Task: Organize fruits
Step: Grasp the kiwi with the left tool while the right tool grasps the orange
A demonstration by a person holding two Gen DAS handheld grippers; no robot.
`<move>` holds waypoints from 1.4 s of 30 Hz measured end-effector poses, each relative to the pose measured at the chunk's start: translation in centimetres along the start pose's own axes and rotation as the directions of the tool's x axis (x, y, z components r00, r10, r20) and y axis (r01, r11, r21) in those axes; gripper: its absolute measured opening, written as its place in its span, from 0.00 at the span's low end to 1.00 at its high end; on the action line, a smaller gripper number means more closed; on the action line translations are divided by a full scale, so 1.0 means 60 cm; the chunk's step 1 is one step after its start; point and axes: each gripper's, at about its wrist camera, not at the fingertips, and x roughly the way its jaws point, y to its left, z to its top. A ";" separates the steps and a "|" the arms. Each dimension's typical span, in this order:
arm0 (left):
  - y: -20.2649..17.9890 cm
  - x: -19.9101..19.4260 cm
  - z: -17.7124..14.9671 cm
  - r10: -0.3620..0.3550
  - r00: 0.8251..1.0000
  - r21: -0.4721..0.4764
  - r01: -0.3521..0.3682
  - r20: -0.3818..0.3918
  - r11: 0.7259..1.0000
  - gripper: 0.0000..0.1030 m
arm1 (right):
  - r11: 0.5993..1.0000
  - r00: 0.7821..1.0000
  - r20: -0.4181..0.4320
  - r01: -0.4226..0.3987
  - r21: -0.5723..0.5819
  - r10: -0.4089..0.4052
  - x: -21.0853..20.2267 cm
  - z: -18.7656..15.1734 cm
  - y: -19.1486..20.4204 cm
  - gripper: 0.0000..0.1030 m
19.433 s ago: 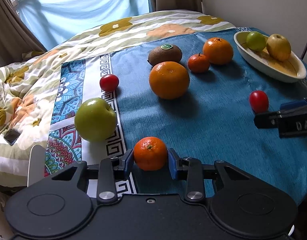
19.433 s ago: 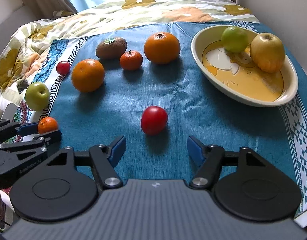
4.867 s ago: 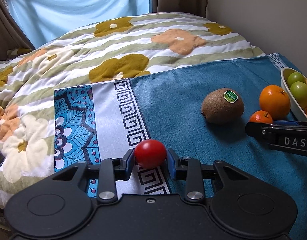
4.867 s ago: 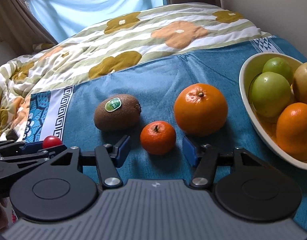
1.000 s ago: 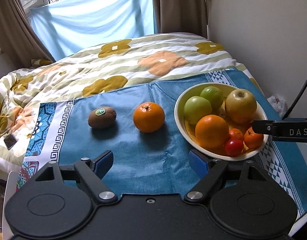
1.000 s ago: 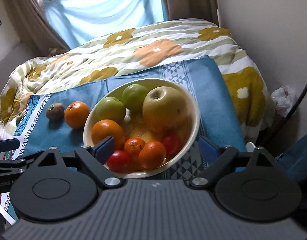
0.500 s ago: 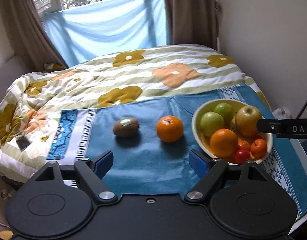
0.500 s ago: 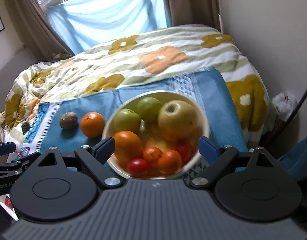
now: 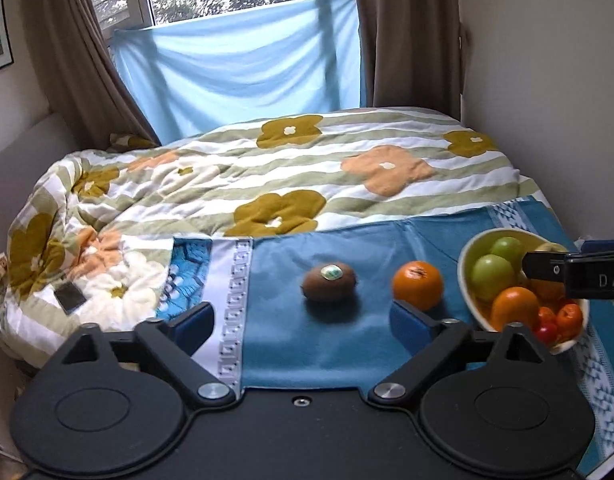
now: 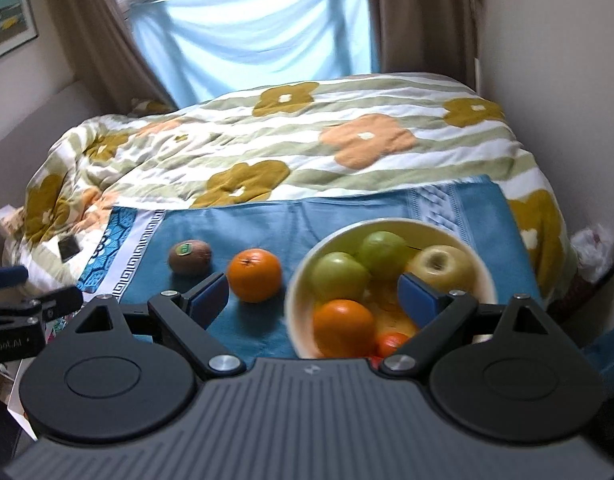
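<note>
Though the bowl (image 10: 295, 280) on the bed already holds apples, an orange and small red and orange fruits, the kiwi (image 9: 329, 282) and one orange (image 9: 418, 285) lie outside it on the blue cloth (image 9: 299, 344), orange nearer the bowl. Compared with half a second ago, both views sit farther back. The left hand-held gripper (image 9: 303, 320) and right hand-held gripper (image 10: 313, 294) are spread apart, empty.

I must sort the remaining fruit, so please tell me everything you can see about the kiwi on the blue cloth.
The kiwi is oval, brown and dull-skinned, with a small green and white sticker on top. It lies on its side on the blue cloth, left of the loose orange and apart from it, outside the bowl. Only the cloth touches it; neither tool holds it.
</note>
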 end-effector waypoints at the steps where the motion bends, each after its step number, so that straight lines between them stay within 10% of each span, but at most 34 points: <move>1: 0.007 0.005 0.003 -0.005 1.000 0.007 0.005 -0.003 1.000 0.97 | 1.000 1.000 0.003 0.001 -0.013 -0.001 0.004 0.003 0.009 1.00; 12: 0.053 0.134 0.049 -0.114 0.984 0.087 0.127 -0.139 0.988 0.98 | 0.981 0.995 -0.094 -0.059 -0.184 0.043 0.109 0.050 0.074 1.00; 30: 0.021 0.328 0.078 -0.209 0.909 -0.054 0.204 -0.361 0.978 0.96 | 0.940 0.945 -0.321 -0.160 -0.300 0.059 0.271 0.040 0.092 1.00; 42: -0.007 0.354 0.072 -0.189 0.911 -0.093 0.166 -0.366 0.982 0.82 | 0.883 0.936 -0.352 -0.184 -0.432 0.023 0.299 0.019 0.106 1.00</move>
